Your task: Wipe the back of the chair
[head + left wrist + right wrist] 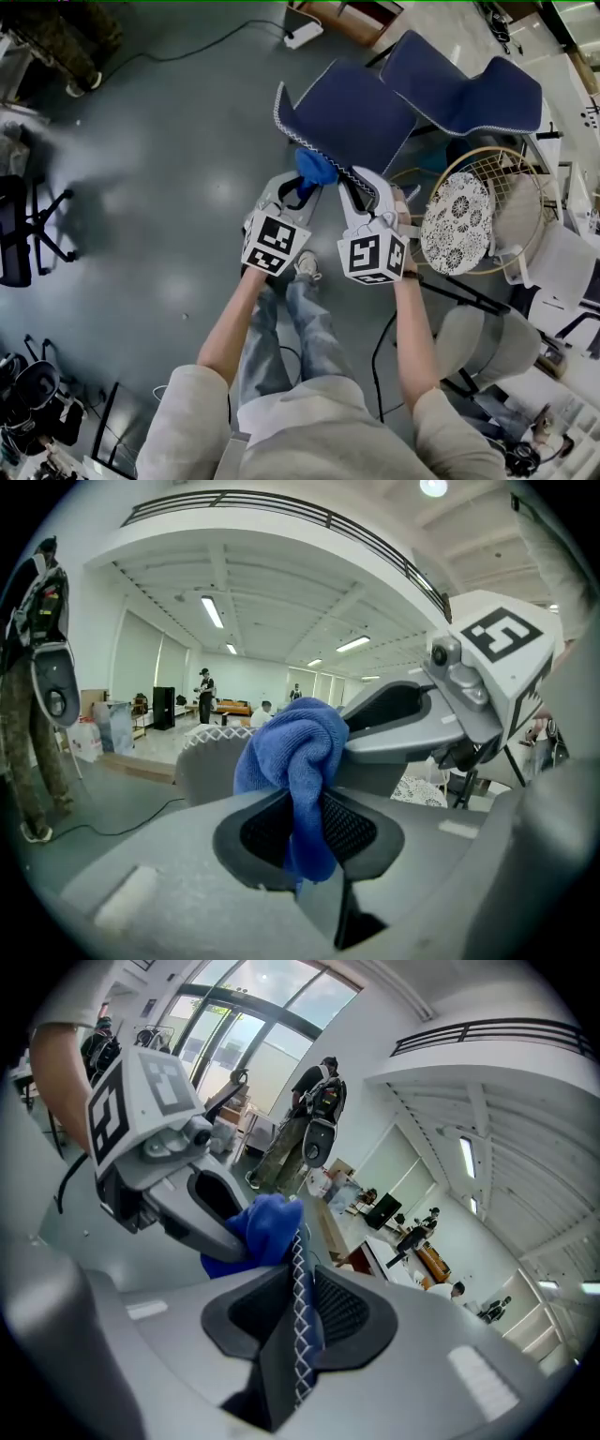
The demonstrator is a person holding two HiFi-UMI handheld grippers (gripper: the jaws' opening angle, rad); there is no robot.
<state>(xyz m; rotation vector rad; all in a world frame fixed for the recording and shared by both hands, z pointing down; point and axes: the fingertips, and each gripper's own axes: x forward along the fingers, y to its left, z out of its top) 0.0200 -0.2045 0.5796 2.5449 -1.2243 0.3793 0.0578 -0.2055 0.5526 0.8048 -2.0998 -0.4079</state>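
- Grey floor (159, 169) fills most of the head view. Person (309, 417) stands at bottom centre, both arms out fwd.
- Navy chair (464, 89) sits upper right, a lounger type. Its chair back (349, 120) is the panel nearest the person, just above both claws. The white stitched edge (289, 131) runs from upper left down to lower right.
- Wicker seat (497, 150) w/ patterned cushion (457, 223) at right, not involved.
- R claw (364, 187) is pinching the stitched edge near its lower-right end. In the right gripper view the edge stands upright between the pads. Prob. steadying the panel.
- L claw (302, 194) is clamped on a bunched blue cloth (317, 167), and the wad sticks out beyond the jaws.
- Key bit: the cloth sits at the edge, touching or v. close, just left of the R claw. The panel's broad face spreads up and right from there. L hand carries the cloth, so it's the wiping one. Next stroke prob. runs along the edge's long axis, or up across the face, away from the R grip.
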